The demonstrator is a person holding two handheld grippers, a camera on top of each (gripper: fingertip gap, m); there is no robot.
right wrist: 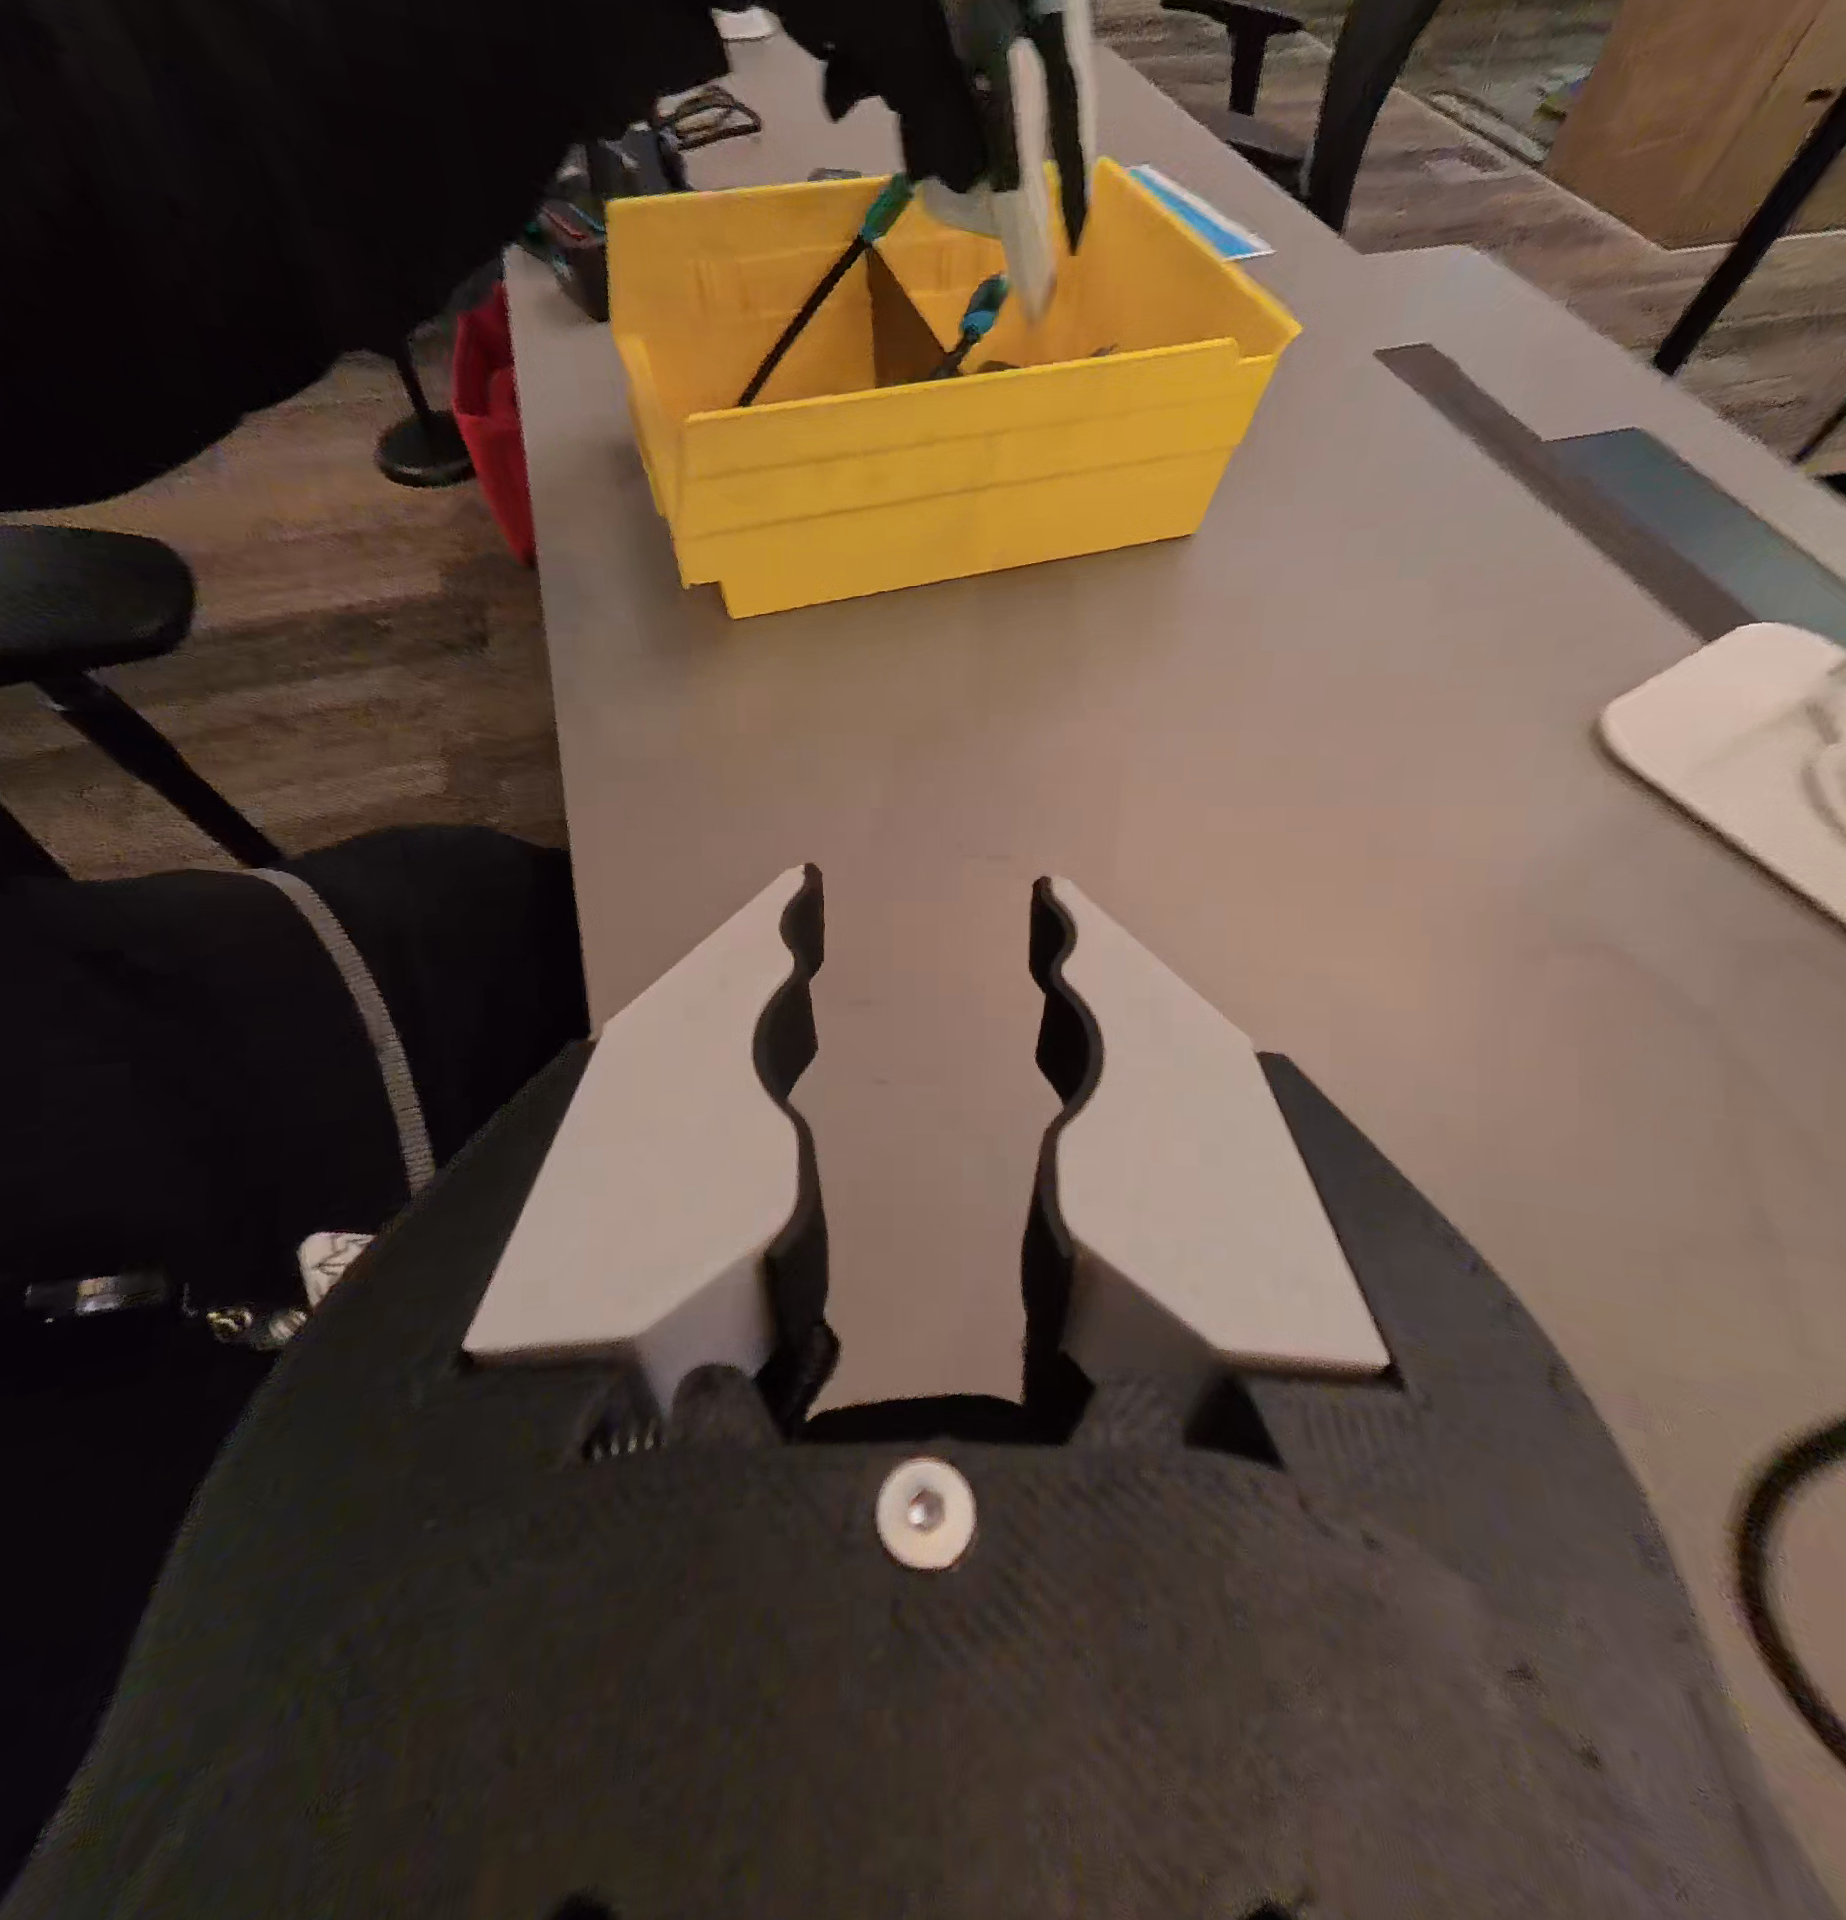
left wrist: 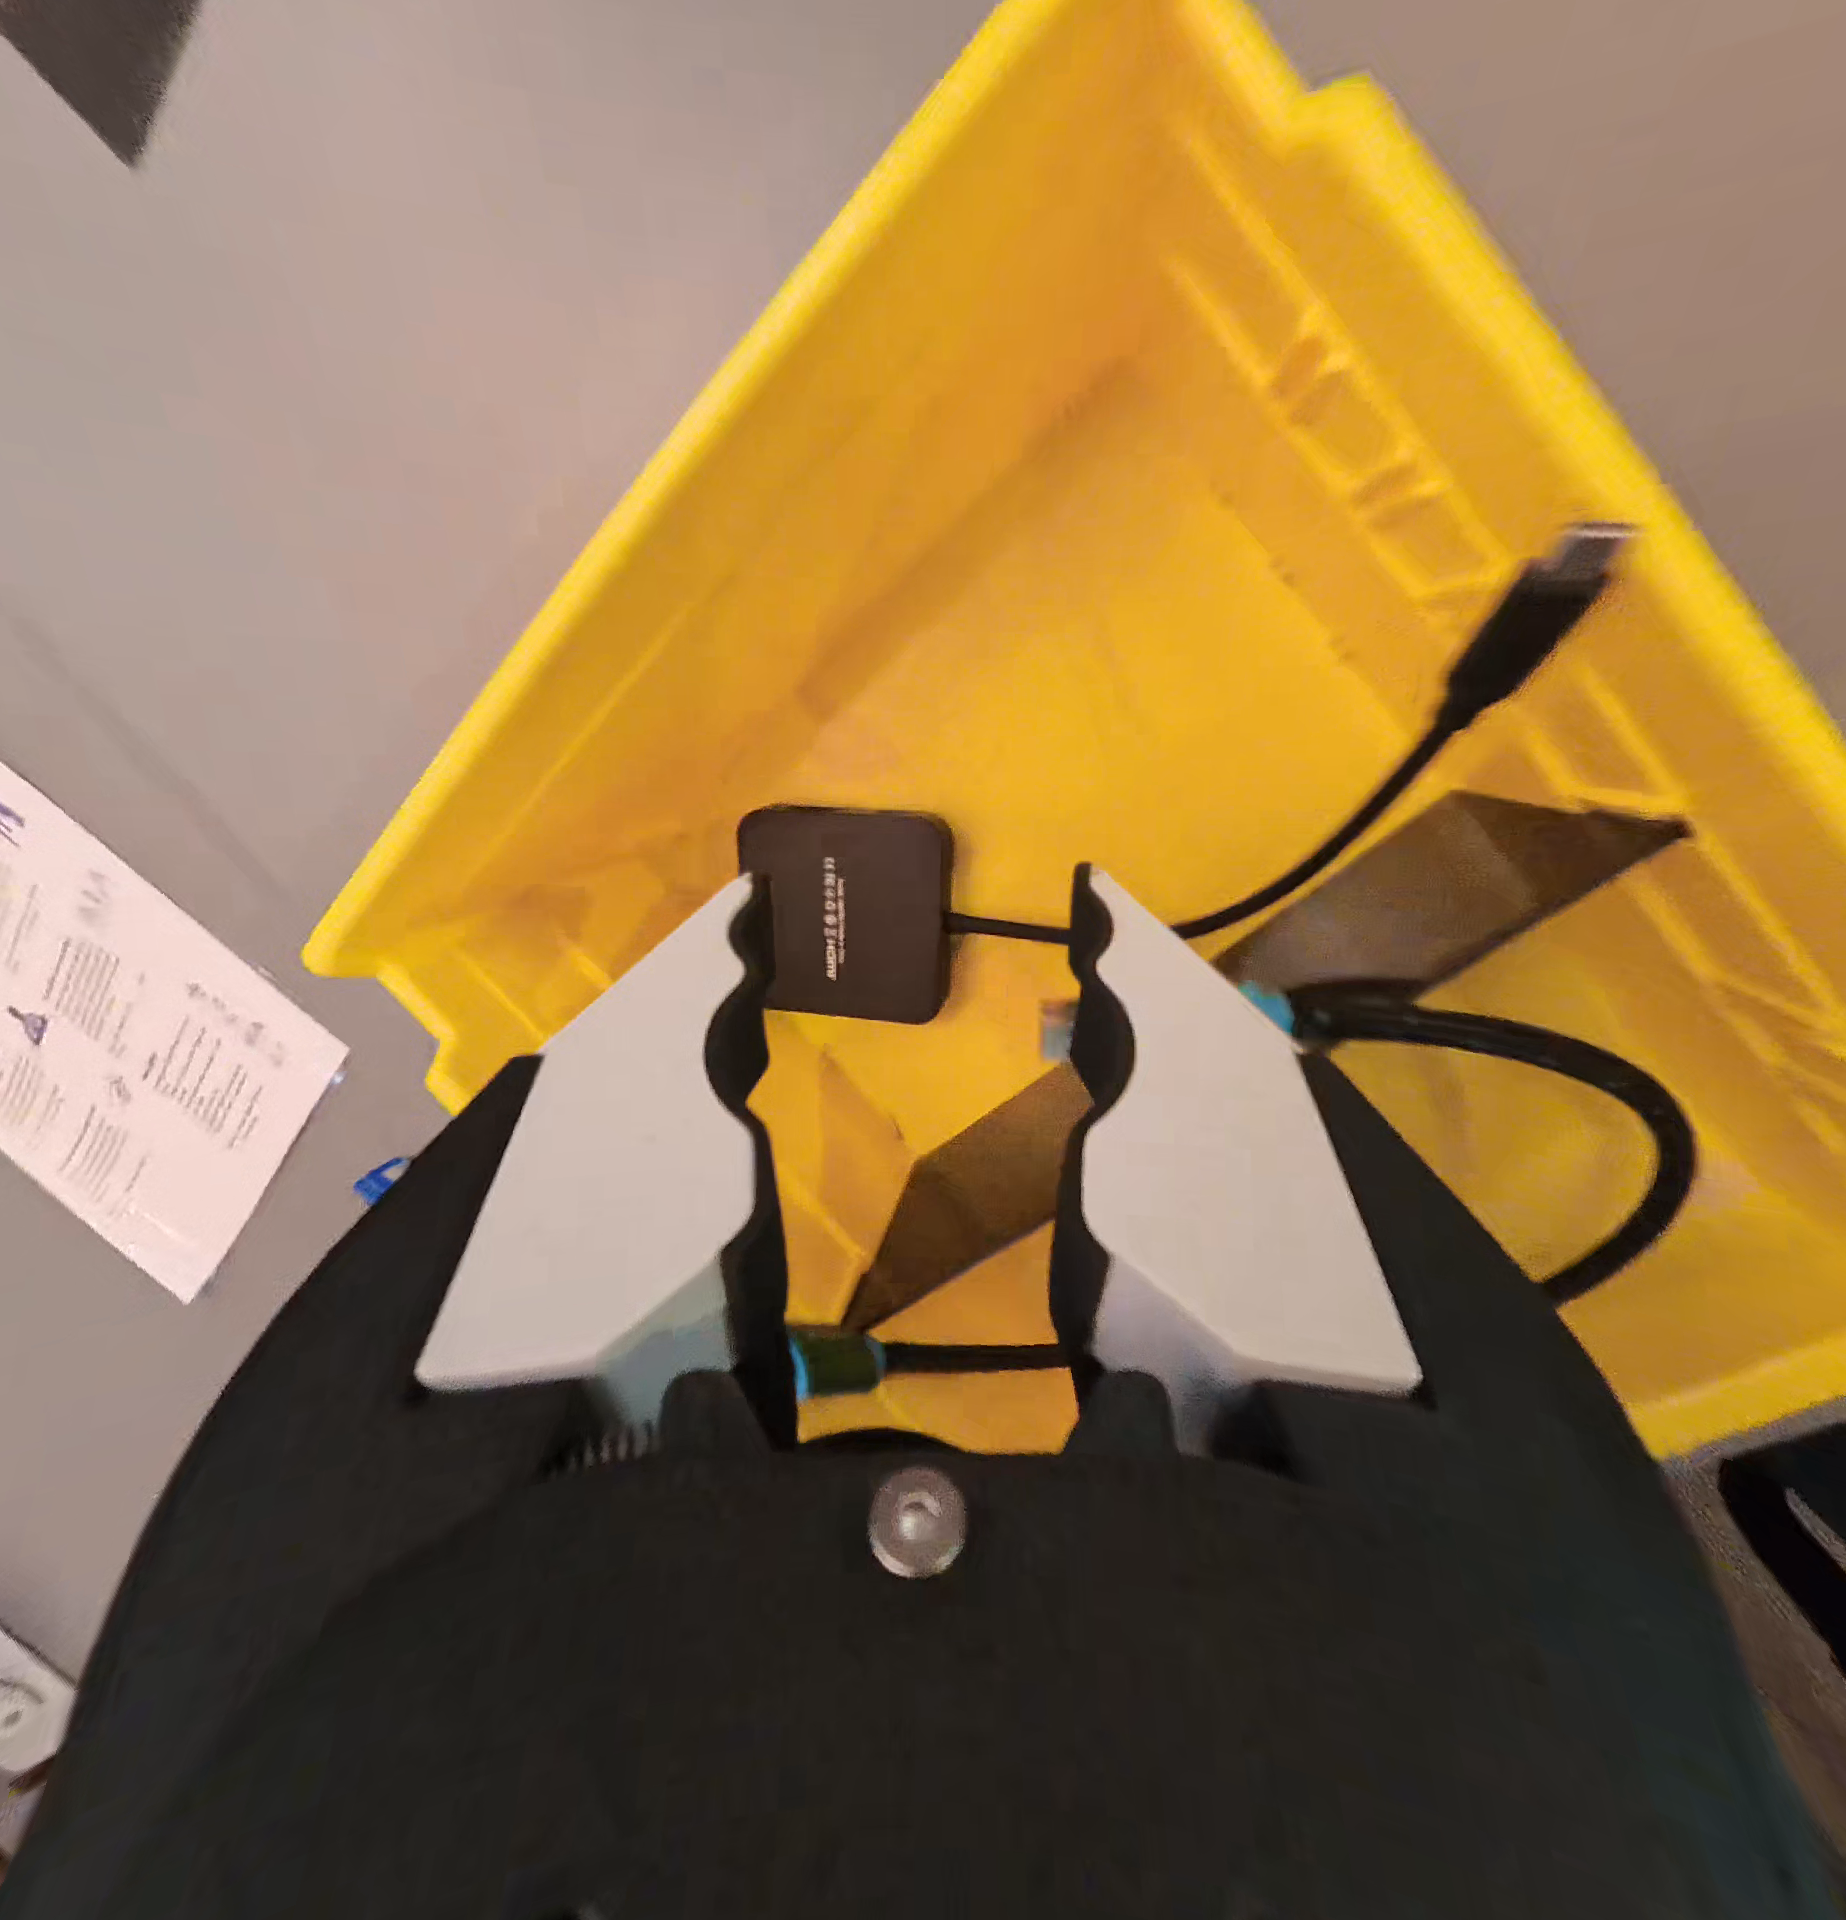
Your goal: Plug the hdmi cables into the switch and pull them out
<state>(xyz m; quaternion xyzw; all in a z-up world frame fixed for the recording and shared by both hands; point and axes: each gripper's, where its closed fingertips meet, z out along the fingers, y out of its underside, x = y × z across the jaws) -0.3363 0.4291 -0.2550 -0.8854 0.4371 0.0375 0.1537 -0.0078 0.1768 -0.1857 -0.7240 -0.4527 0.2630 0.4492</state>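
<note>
Left wrist view, left gripper [left wrist: 914, 883] over yellow bin [left wrist: 690, 582], jaws apart

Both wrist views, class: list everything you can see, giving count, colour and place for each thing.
bin: one, yellow, on the table
switch: one, black, on the bin floor, with a thin lead
cables: at least two, black with blue-green collars, in the bin
dividers: two, dark, in the bin
table: one, grey
sheet: one, white, printed, left of the bin
pad: one, white, right table edge
chair: one, black, left of the table
left gripper: grey fingers, open over the bin
right gripper: grey fingers, open above bare table
</note>
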